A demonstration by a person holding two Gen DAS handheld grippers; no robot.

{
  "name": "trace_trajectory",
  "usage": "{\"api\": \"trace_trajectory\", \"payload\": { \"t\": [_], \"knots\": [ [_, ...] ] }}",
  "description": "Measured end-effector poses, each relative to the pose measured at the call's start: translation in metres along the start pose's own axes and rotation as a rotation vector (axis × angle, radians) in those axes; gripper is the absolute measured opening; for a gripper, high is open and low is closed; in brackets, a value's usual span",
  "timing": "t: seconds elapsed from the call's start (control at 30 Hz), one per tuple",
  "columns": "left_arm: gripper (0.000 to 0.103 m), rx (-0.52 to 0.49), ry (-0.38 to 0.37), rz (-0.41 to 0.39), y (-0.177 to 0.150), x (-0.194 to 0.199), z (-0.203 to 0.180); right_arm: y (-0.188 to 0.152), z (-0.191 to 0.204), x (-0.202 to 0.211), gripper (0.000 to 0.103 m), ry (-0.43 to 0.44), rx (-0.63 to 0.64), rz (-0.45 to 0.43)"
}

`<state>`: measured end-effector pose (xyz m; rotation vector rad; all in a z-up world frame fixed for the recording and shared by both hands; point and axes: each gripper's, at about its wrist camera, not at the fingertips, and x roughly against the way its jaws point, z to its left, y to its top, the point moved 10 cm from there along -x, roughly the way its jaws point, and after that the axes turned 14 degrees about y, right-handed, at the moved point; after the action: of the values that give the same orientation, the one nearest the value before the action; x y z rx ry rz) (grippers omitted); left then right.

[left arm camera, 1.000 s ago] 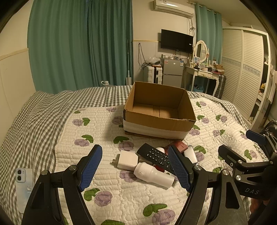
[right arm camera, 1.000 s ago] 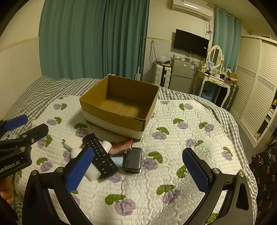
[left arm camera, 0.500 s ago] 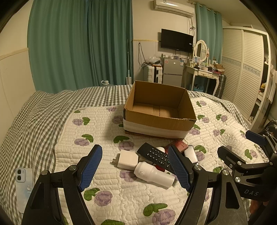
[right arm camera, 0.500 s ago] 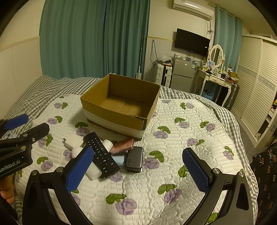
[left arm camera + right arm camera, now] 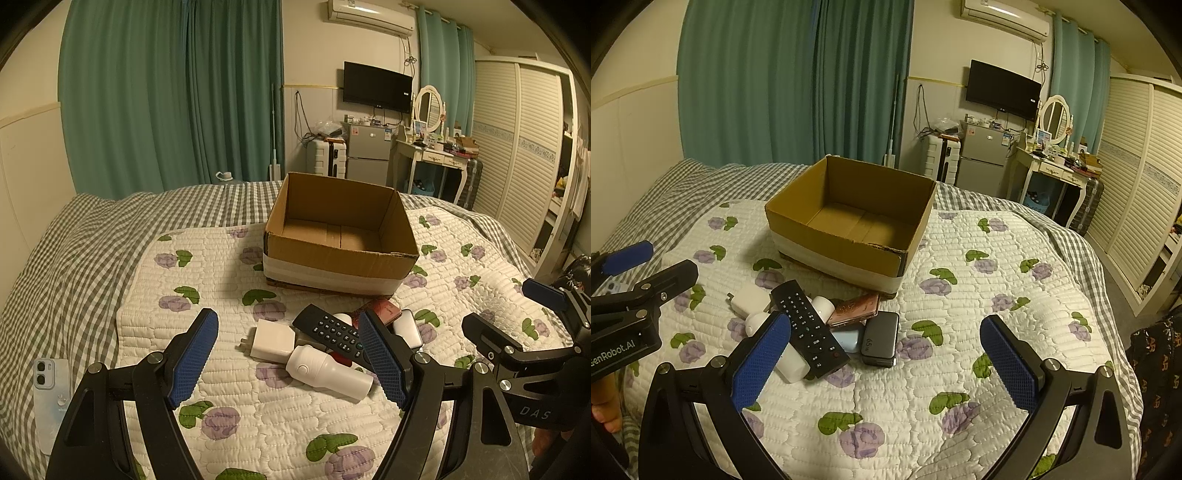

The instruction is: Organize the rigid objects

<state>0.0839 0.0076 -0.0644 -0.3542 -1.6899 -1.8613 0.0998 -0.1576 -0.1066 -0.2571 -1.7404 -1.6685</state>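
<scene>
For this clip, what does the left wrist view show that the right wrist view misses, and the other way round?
Only the left wrist view shows the whole white phone lying on the checked sheet, and the white charger unobstructed.

Only the right wrist view shows the grey power bank marked 65W and the pale blue case next to it.

Both show the empty cardboard box, the black remote lying on the white cylindrical device, the reddish case, and both grippers open, holding nothing.

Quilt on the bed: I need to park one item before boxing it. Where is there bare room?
Free: the floral white quilt right of the dark grey power bank, and inside the open cardboard box. Crowded: the pile around the black remote control, just in front of the box.
</scene>
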Motion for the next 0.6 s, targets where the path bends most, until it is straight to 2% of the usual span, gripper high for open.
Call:
{"api": "trace_trajectory", "payload": {
  "t": [0.5,0.6],
  "knots": [
    [0.081,-0.001,0.002,0.000,-0.0007,-0.0002,0.0001,0.0000,0.0032,-0.0026,0.103,0.019,0.011,0.008],
    [0.081,0.009,0.027,0.015,-0.0053,-0.0088,0.0076,-0.0019,0.0043,-0.0064,0.103,0.036,0.013,0.018]
  ]
}}
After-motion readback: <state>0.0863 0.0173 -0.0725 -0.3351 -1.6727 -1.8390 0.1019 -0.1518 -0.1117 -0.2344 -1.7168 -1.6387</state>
